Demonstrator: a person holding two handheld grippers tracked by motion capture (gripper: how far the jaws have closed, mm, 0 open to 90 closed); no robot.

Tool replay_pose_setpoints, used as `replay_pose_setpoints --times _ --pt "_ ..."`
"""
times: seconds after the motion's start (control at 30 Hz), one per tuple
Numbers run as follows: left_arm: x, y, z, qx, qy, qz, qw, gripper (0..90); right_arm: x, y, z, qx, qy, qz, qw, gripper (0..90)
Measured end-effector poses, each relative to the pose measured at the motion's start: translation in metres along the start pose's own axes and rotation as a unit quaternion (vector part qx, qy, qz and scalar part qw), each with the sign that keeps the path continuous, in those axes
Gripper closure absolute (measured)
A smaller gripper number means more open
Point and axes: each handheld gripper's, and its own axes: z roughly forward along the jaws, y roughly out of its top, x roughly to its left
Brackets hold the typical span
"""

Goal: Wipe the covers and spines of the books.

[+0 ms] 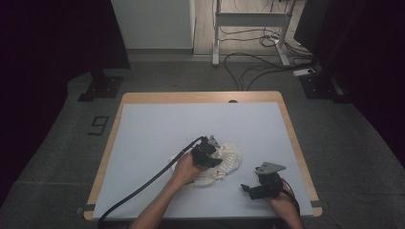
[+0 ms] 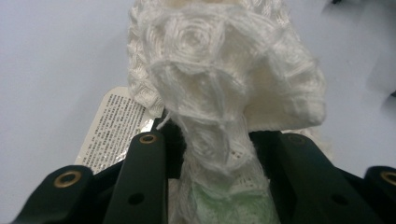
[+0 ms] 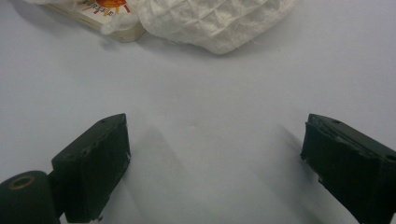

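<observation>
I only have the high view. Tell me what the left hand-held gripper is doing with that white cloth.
Observer: The left hand-held gripper is shut on the white woven net cloth, a bunched strand pinched between its jaws.
Operator: Report anything under the cloth.
Observer: A white printed label with small black text lies beside the strand, on the pale grey table mat.
Operator: Now the right one.
Observer: The right hand-held gripper is open, jaws wide apart over bare mat, with nothing between them.
Operator: Give me what lies ahead of it.
Observer: The cloth's edge, and a flat pale item with an orange print partly under it.
</observation>
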Motion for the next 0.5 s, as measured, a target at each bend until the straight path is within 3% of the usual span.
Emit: replay_pose_setpoints --times 0.2,0.5 --pt "0.0 -0.007 -0.005 0.0 0.003 0.004 1.0 66.3 0.0 0.0 0.0 0.0 0.0 0.001 1.0 7.3" --pt "0.004 -0.021 -0.017 -0.001 0.002 -0.005 1.0 66.3 0.0 0.0 0.0 0.0 0.0 0.001 1.0 7.3"
